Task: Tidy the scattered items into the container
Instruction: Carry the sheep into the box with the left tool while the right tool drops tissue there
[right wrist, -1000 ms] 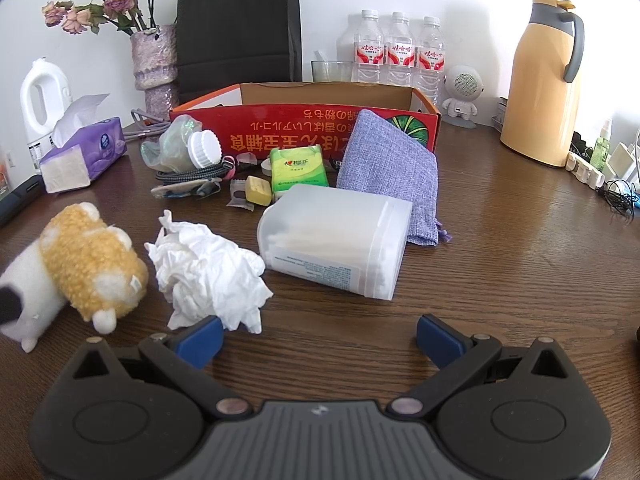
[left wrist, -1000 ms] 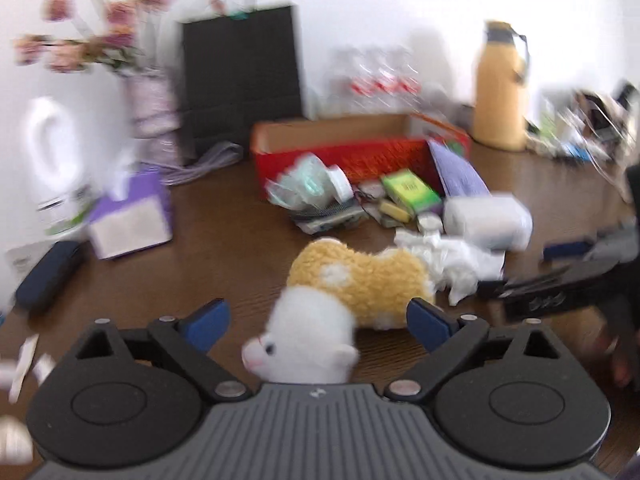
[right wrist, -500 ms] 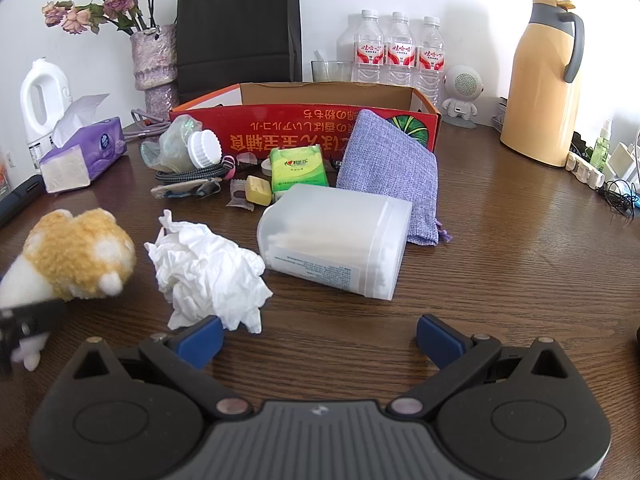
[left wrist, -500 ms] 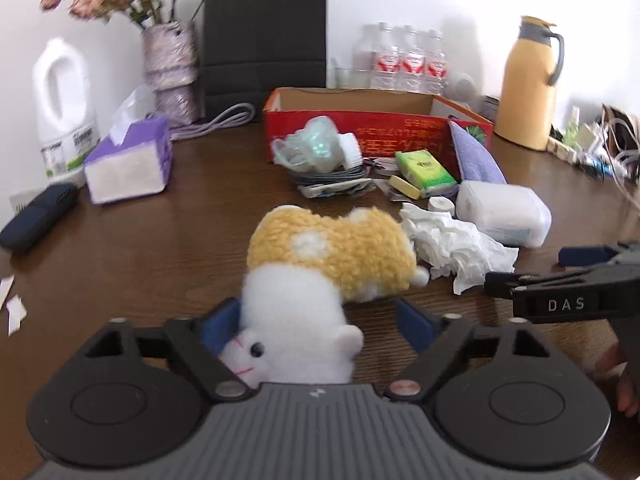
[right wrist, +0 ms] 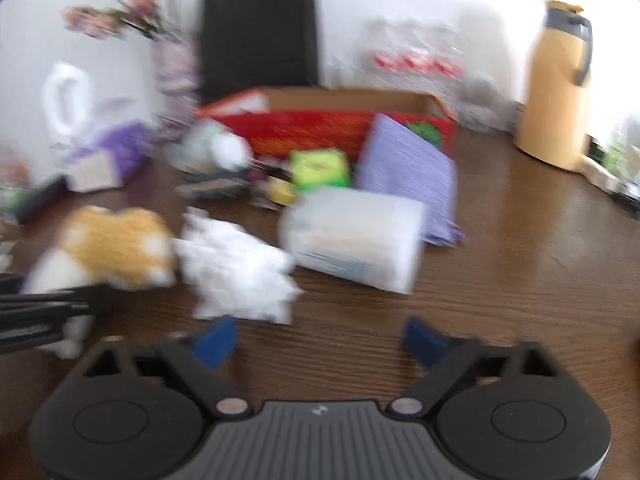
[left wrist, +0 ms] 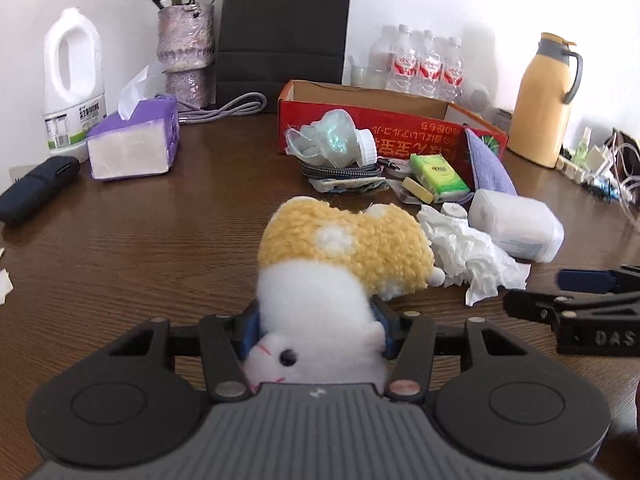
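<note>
Fingers [left wrist: 249,326] of the left gripper [left wrist: 316,322], left wrist view: closing on the white head end of the plush hamster [left wrist: 344,256], blue pads pressed into the fur on both sides. The grip sits at the narrow white part, probably because the yellow body is too broad to span. The toy lies on the brown surface [left wrist: 160,240], rump pointing toward the red cardboard box [left wrist: 360,120], the likely container, open-topped and well apart at the back.

Other loose items, same view: crumpled tissue [left wrist: 468,252] touching the toy's right side; translucent plastic case [left wrist: 516,228] just beyond it; green packet [left wrist: 438,172], purple cloth [left wrist: 490,164] leaning on the box wall, and a squashed clear bottle [left wrist: 332,142] resting against the box front. The right gripper [left wrist: 576,312] enters from the right edge, near the tissue.

Right wrist view, blurred by motion: fingers [right wrist: 214,340] stand moderately wide and are closing, with nothing between them, only bare surface. The tissue lies just ahead of the left finger and the plastic case farther ahead, so one of these is the probable next pick. The plush shows at the left, already clamped by dark fingers.
</note>
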The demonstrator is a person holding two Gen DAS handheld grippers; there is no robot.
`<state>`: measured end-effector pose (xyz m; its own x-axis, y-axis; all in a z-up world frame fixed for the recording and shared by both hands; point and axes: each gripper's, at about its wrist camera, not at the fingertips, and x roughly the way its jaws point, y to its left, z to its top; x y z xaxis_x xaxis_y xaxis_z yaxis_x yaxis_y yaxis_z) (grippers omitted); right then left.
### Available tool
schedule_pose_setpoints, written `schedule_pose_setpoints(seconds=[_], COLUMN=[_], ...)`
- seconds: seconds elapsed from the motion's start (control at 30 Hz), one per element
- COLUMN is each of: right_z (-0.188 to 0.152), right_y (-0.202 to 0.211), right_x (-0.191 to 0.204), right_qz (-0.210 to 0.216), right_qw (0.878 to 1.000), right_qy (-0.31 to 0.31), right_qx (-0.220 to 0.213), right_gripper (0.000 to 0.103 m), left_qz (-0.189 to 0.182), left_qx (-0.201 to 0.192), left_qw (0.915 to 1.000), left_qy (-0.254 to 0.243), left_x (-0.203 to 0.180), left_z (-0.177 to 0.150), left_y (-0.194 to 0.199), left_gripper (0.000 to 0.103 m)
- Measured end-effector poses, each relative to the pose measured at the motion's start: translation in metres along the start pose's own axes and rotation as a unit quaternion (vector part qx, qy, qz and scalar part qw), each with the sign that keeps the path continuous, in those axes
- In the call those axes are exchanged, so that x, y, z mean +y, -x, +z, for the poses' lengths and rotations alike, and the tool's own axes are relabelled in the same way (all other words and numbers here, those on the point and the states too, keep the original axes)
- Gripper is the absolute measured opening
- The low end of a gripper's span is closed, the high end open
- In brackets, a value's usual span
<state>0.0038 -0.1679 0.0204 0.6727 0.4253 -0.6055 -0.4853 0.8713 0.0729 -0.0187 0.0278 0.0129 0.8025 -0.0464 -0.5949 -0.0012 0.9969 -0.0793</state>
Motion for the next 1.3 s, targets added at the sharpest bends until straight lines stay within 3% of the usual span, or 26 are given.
schedule_pose_setpoints(seconds=[0.07,0.17,0.33,0.37,0.47,0.67,0.83,0.97,1.03,1.1,1.17,1.3], right_z=[0.008,0.024,0.036,0.038,0.049,0.109,0.166,0.211,0.234,0.262,0.293,0.35], right_y=[0.0,-0.015,-0.042,-0.04,-0.023,0.0,-0.006,-0.022,-0.039,-0.06,-0.085,-0.15], right_x=[0.009,0.023,0.034,0.035,0.028,-0.012,-0.051,-0.068,-0.075,-0.084,-0.097,-0.122], right_qz=[0.022,0.023,0.035,0.042,0.058,0.021,-0.013,-0.027,-0.026,-0.011,0.005,0.008], right_qw=[0.999,0.998,0.997,0.997,0.997,0.997,0.994,0.991,0.992,0.994,0.997,0.999], right_qy=[0.024,0.051,0.064,0.061,0.052,0.016,0.001,0.008,0.018,0.028,0.034,0.024], right_qx=[-0.008,-0.009,0.029,0.027,0.003,-0.07,-0.112,-0.129,-0.124,-0.108,-0.067,0.04], right_gripper=[0.078,0.063,0.027,0.024,0.022,0.022,0.023,0.023,0.023,0.023,0.023,0.023], left_qz=[0.0,0.004,0.005,0.006,-0.001,-0.025,-0.026,-0.028,-0.05,-0.076,-0.087,-0.064], left_qx=[-0.002,-0.012,-0.024,-0.03,-0.049,-0.087,-0.141,-0.156,-0.135,-0.084,-0.035,0.038], left_qw=[1.0,0.9999,0.9997,0.9995,0.9988,0.9956,0.9888,0.9863,0.9889,0.9932,0.9955,0.9972], left_qy=[0.005,0.0,0.001,-0.001,-0.005,-0.021,-0.04,-0.045,-0.037,-0.027,-0.009,-0.012], left_x=[0.0,-0.001,0.0,0.0,-0.001,-0.012,-0.023,-0.03,-0.029,-0.024,-0.016,-0.008], left_z=[0.003,0.013,0.033,0.038,0.061,0.126,0.19,0.236,0.254,0.273,0.291,0.323], left_y=[0.002,0.004,0.004,0.005,0.003,-0.019,-0.032,-0.054,-0.076,-0.109,-0.142,-0.209], left_gripper=[0.053,0.053,0.052,0.052,0.052,0.052,0.052,0.052,0.052,0.052,0.052,0.052])
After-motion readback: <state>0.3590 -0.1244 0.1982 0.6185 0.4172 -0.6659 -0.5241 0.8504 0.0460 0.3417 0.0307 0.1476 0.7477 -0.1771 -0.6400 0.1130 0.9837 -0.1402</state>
